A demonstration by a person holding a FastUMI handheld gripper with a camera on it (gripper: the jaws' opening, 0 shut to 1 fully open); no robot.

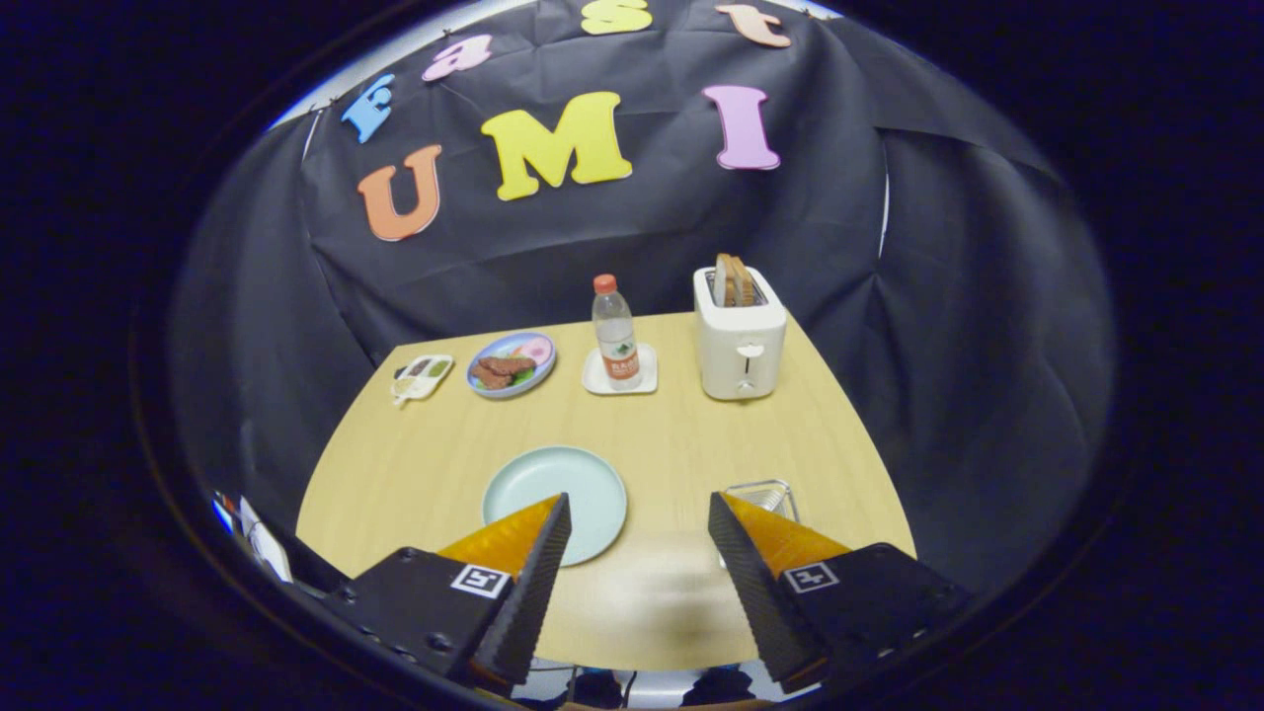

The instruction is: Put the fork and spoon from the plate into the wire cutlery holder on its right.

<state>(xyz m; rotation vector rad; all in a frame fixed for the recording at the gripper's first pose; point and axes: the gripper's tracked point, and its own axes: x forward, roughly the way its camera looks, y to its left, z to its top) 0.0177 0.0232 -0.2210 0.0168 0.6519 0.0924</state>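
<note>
A pale green plate (555, 489) lies on the wooden table (671, 434), just ahead of the left finger, which covers its near right rim. Its visible surface is bare. The wire cutlery holder (762, 496) stands to the plate's right, partly behind the right finger's tip; I cannot tell what is inside it. My gripper (639, 515) is open, raised above the table's near edge, with nothing between the fingers.
At the table's far side stand a white toaster (740, 336) with bread slices, a water bottle (615, 334) on a small white tray, a plate of food (511, 364) and a small white dish (423, 377). Black cloth walls surround the table.
</note>
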